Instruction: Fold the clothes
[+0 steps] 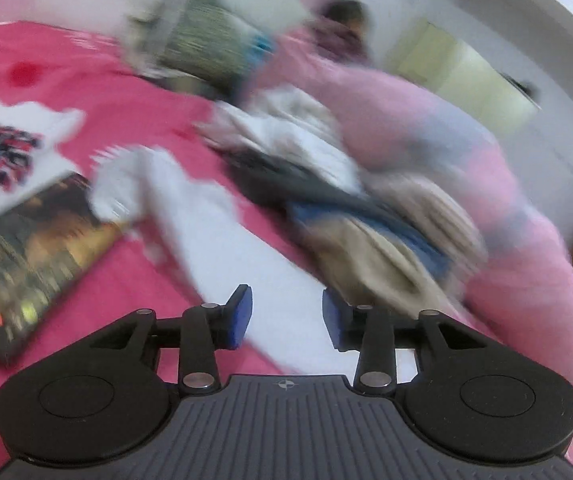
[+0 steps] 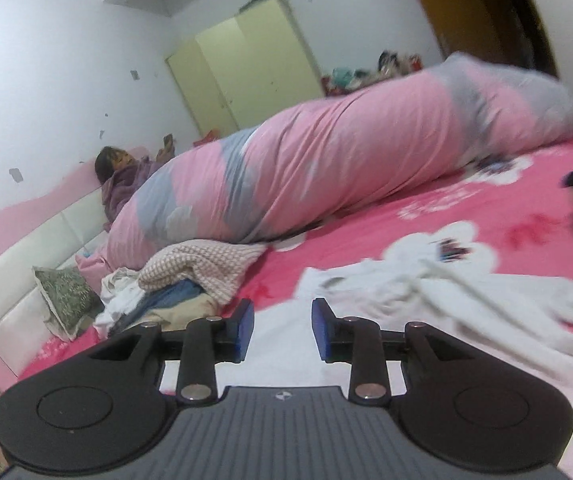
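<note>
A white garment (image 2: 426, 304) lies spread and rumpled on the pink bedsheet (image 2: 366, 232). My right gripper (image 2: 283, 328) hangs above its near edge, open, with nothing between its blue pads. In the blurred left wrist view the same white garment (image 1: 222, 240) runs up from under my left gripper (image 1: 287, 318), which is open with an empty gap. A heap of unfolded clothes (image 1: 346, 200), in white, dark, blue and beige, lies beyond the left gripper; the heap of clothes (image 2: 178, 288) sits left of the right gripper.
A long pink and grey rolled duvet (image 2: 346, 160) lies across the bed. A person (image 2: 122, 168) lies at the headboard (image 2: 26, 272). A green patterned pillow (image 2: 66, 296) leans there. A dark book (image 1: 26, 256) rests on the sheet. A yellow wardrobe (image 2: 246, 64) stands behind.
</note>
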A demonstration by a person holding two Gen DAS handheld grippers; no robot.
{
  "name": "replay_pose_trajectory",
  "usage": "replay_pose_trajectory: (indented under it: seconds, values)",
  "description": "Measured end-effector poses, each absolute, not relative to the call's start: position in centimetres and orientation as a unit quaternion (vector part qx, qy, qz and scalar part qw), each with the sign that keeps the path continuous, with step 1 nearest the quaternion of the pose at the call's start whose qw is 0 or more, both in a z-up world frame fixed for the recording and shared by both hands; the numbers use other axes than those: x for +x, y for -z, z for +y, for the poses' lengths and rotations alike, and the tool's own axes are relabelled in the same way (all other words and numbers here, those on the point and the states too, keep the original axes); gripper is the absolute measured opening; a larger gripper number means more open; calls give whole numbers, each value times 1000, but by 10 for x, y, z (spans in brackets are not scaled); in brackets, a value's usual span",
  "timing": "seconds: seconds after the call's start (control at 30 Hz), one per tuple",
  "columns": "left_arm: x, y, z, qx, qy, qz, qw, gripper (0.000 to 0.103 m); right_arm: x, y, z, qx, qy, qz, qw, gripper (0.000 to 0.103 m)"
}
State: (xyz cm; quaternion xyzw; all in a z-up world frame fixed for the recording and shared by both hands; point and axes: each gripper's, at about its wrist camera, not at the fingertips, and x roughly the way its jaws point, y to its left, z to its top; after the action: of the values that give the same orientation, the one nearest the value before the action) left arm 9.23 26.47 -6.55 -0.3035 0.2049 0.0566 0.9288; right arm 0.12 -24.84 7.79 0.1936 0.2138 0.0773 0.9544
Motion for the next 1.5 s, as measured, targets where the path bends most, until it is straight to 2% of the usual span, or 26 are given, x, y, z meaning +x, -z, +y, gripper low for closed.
replay_pose_trajectory:
  seconds: [0.2,0.37,0.47,0.63,0.77,0.9,1.03,1.13,1.3,1.4,1.5]
  values:
    - [46,60,187,-223,114,290,924,41,-43,-22,-243,230,-103,246,936,34]
    - [24,83,146,-212,155,382,886,41,-51,43,-223,249,-96,303,915,34]
    - [7,91,138,-207,148,390,885,41,-61,66,-221,254,-78,307,914,34]
    - [-17,88,122,-129,146,389,901,41,-73,101,-227,234,-49,348,907,33]
    - [-30,78,114,-81,147,393,904,41,-84,106,-222,179,-68,345,919,33]
    - [-33,65,117,-96,145,378,909,41,-92,95,-239,179,-76,337,921,34]
    - [-20,51,98,-85,166,350,918,42,-110,74,-278,207,-38,288,934,39]
    - [-5,47,71,-76,194,346,915,42,-128,61,-311,209,19,250,945,39]
    - [16,56,20,-58,237,362,899,42,-141,42,-353,74,165,213,960,39]
    - [25,65,-7,-41,256,373,891,42,-125,48,-367,-103,244,237,935,39]
    - [30,73,-27,-30,268,383,883,42,-106,68,-380,-242,240,279,898,39]
